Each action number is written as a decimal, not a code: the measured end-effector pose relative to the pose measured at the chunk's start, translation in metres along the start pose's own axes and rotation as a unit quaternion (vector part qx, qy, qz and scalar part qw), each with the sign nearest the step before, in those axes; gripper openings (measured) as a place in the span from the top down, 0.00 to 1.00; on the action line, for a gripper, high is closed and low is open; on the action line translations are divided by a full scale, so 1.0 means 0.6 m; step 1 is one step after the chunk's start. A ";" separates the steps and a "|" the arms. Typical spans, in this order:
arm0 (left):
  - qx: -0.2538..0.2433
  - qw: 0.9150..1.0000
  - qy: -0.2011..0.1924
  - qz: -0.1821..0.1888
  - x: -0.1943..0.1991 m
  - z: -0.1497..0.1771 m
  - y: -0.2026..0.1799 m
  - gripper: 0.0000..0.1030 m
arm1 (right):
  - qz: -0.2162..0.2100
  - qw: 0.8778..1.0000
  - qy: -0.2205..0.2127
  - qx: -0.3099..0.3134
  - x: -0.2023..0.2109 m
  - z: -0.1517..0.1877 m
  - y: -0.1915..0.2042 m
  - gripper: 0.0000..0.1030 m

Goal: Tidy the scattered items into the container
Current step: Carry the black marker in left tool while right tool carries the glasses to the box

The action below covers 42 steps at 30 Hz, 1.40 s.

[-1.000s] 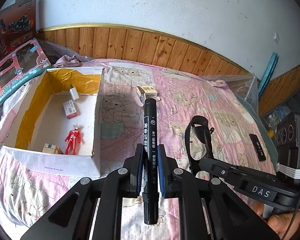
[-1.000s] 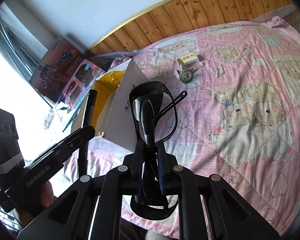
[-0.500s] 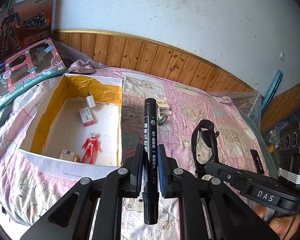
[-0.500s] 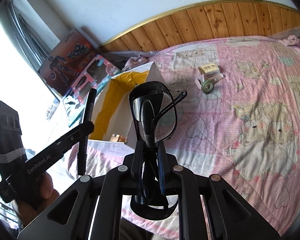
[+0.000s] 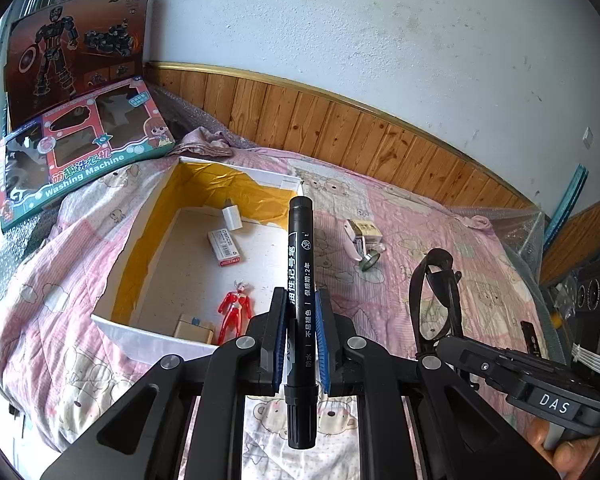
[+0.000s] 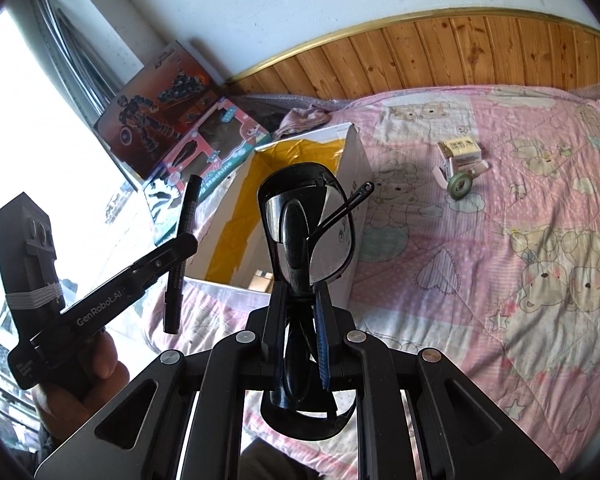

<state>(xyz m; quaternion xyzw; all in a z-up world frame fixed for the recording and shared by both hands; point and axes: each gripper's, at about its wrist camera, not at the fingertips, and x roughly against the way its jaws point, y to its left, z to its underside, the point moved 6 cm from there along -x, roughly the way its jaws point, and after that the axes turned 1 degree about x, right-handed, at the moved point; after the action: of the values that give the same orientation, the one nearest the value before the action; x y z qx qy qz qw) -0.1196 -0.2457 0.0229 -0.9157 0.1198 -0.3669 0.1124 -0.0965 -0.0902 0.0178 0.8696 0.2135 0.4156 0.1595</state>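
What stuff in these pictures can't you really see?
- Left wrist view: the cardboard box's near right corner, hidden behind the marker and left hand-held gripper.
- Right wrist view: most of the box floor, blocked by sunglasses.
- Both views: print on the small yellow box, too small.

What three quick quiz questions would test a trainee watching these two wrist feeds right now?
1. True or false: the left gripper is clamped on a black marker.
2. What does the right gripper hold: A) tape roll, B) sunglasses, C) red figure?
3. Fill in: the green tape roll lies on the ____, outside the white box.

Key
1. True.
2. B, the sunglasses.
3. Pink quilt; the red figure is already inside the box.
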 end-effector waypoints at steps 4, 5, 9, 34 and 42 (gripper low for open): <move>0.000 1.000 -0.004 -0.008 0.001 -0.011 0.017 0.86 | -0.002 1.000 -0.001 0.008 -0.006 -0.012 0.014 0.87; 0.000 1.000 -0.005 -0.010 0.001 -0.014 0.022 0.86 | -0.003 1.000 -0.001 0.010 -0.008 -0.017 0.018 0.87; 0.007 1.000 -0.010 -0.014 0.006 -0.026 0.044 0.86 | -0.008 1.000 -0.001 0.019 -0.017 -0.029 0.032 0.87; 0.015 0.998 0.029 -0.054 -0.064 -0.092 0.139 0.86 | -0.033 0.997 0.021 0.061 -0.134 -0.124 0.106 0.87; -0.013 0.995 0.071 -0.073 -0.124 -0.093 0.137 0.86 | -0.017 0.997 0.039 0.067 -0.190 -0.155 0.088 0.87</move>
<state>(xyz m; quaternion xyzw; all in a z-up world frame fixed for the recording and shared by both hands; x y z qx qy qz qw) -0.2218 -0.3076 -0.0097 -0.8949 0.0652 -0.4368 0.0648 -0.2217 -0.1835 0.0233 0.8577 0.2621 0.4309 0.0995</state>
